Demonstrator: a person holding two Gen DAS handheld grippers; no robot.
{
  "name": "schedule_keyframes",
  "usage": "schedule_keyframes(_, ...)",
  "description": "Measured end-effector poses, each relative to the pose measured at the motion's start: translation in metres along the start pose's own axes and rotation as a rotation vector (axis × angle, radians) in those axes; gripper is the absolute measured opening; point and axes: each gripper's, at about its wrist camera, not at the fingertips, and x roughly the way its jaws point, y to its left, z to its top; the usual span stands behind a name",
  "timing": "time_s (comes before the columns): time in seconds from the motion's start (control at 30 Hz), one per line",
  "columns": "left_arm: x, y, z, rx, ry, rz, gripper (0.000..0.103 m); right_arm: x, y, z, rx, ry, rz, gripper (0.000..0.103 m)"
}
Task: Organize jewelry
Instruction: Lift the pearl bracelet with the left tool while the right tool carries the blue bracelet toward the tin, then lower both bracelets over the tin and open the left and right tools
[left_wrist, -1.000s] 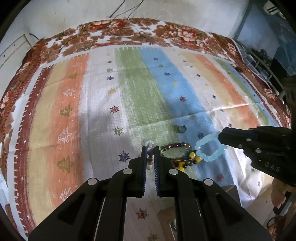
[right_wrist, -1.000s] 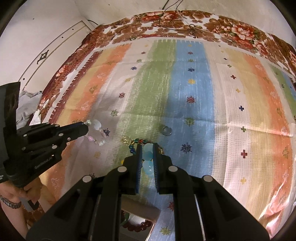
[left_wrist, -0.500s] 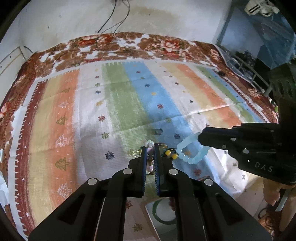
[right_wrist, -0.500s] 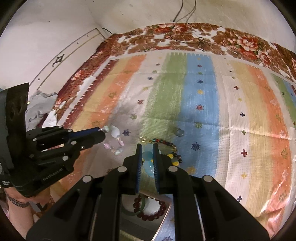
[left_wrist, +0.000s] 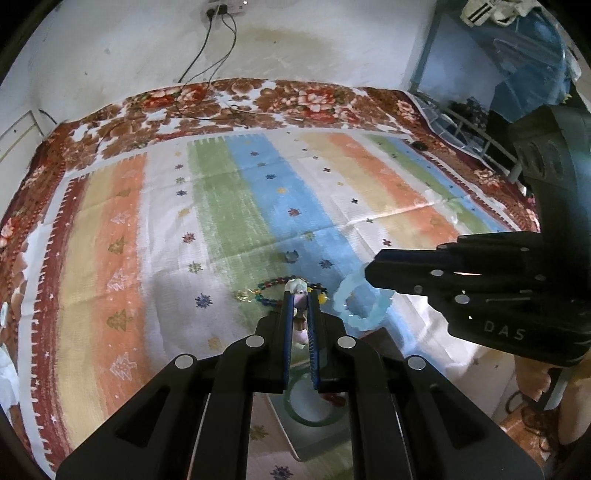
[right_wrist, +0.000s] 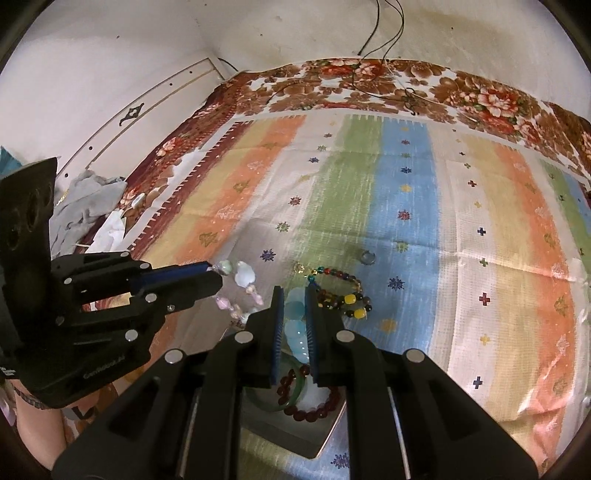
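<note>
We are looking along two black handheld grippers, each carrying a bracelet above a bed. Compared with a second ago, both have been lifting and drawing back toward us: the bracelets were low over the cloth then, and now a shallow tray (right_wrist: 325, 432) is coming into view beneath the fingers, which earlier was barely showing. The left gripper (left_wrist: 300, 295) is squeezed narrow on a pale bracelet of white and pink beads (right_wrist: 240, 291), which is dangling free of the cloth. The right gripper (right_wrist: 293, 299) is likewise clamped narrow on a light blue bead bracelet (left_wrist: 356, 304), also hanging in the air. We judge that both pieces are being carried to the tray, so lowering and releasing are likely coming next. The tray is already holding a green bangle (left_wrist: 314, 406) and a dark red bead bracelet (right_wrist: 314, 402). Still lying on the cloth, just beyond the grippers, are a multicoloured bead bracelet (right_wrist: 343, 291) and, a little farther off, a small ring (right_wrist: 367, 256); these remain to be sorted. The surface is a striped cloth (left_wrist: 147, 240) in orange, green, blue and cream with small star and tree motifs, spread over a brown floral blanket (left_wrist: 295, 99). Behind it, a stained white wall (left_wrist: 129, 44) is showing cables running down from a socket. Blue plastic sheeting and clutter are filling the right side of the room.
</note>
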Motion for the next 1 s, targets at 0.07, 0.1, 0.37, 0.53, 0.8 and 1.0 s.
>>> schedule_keyframes(0.07, 0.0, -0.002, -0.004, 0.002, 0.003, 0.001, 0.007, -0.002, 0.001, -0.003, -0.004, -0.004, -0.007, 0.013)
schedule_keyframes(0.1, 0.0, -0.003, -0.006, 0.007, 0.005, 0.006, 0.007, -0.002, 0.002, -0.005, -0.008, -0.004, -0.01, 0.013)
schedule_keyframes(0.37, -0.005, -0.007, -0.016, -0.006, 0.004, -0.024, 0.007, -0.009, 0.009, -0.018, -0.037, -0.006, -0.013, 0.013)
schedule_keyframes(0.53, -0.005, -0.01, -0.024, -0.007, 0.012, -0.026, 0.007, -0.014, 0.013, -0.029, -0.053, 0.003, 0.006, 0.013)
schedule_keyframes(0.8, -0.008, -0.012, -0.03, -0.02, 0.013, -0.054, 0.007, -0.014, 0.015, -0.046, -0.054, 0.026, 0.027, 0.013)
schedule_keyframes(1.0, -0.005, -0.015, -0.033, -0.006, 0.023, -0.042, 0.007, -0.015, 0.014, -0.047, -0.056, 0.028, 0.032, 0.013)
